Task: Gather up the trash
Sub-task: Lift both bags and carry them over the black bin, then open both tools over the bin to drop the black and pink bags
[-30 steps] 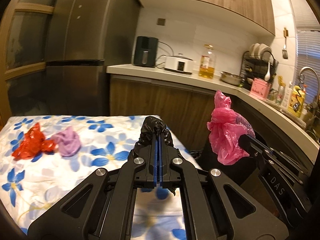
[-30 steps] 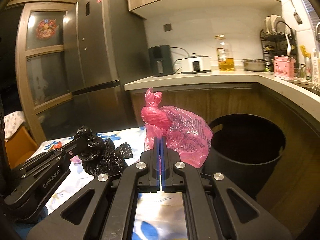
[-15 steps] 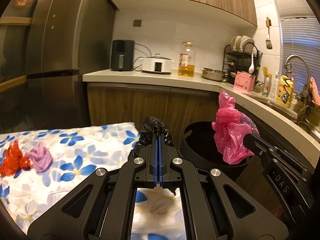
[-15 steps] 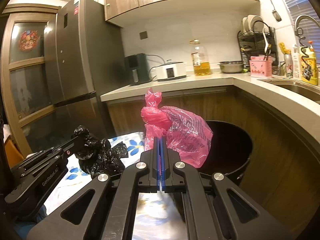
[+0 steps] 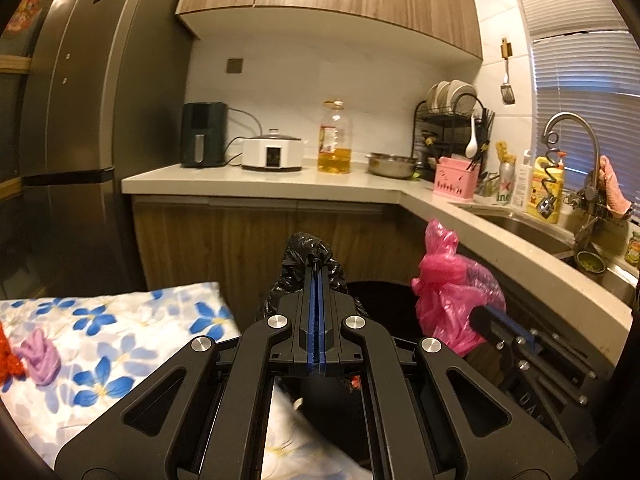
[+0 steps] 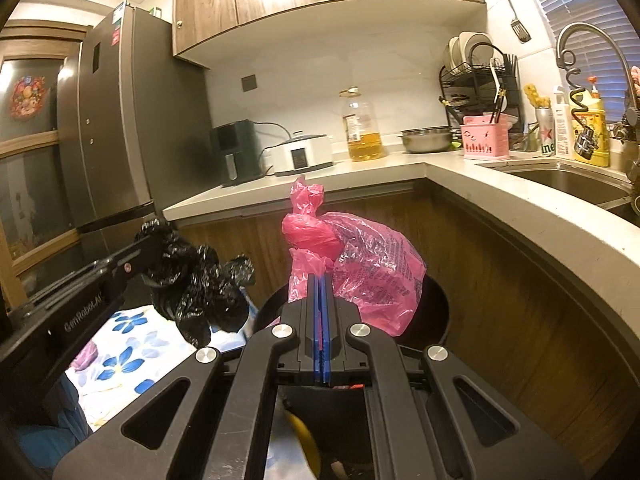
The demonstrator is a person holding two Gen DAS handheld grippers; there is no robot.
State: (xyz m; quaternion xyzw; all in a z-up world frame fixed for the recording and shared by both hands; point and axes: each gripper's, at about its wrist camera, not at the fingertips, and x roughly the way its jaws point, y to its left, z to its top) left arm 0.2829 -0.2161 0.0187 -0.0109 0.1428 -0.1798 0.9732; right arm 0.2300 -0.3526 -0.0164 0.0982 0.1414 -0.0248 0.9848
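Note:
My left gripper (image 5: 318,272) is shut on a knotted black plastic bag (image 5: 306,256), held in the air past the table's corner. From the right wrist view that black bag (image 6: 196,280) hangs at the left gripper's (image 6: 150,254) tip. My right gripper (image 6: 319,280) is shut on a tied pink plastic bag (image 6: 360,264), which hangs above the dark round trash bin (image 6: 434,304). The pink bag (image 5: 452,300) and bin (image 5: 380,292) also show in the left wrist view. A purple wad (image 5: 40,354) and a red wad (image 5: 8,356) lie on the floral tablecloth (image 5: 120,328).
An L-shaped counter (image 5: 280,186) runs behind and to the right, with a sink (image 6: 560,180), dish rack (image 5: 452,128), oil bottle (image 5: 335,140), cooker and air fryer. A tall fridge (image 5: 80,120) stands at the left. The bin sits in the corner between table and cabinets.
Both grippers have swung right, away from the table and toward the bin, each still holding its bag. The table wads have slid to the left edge of view.

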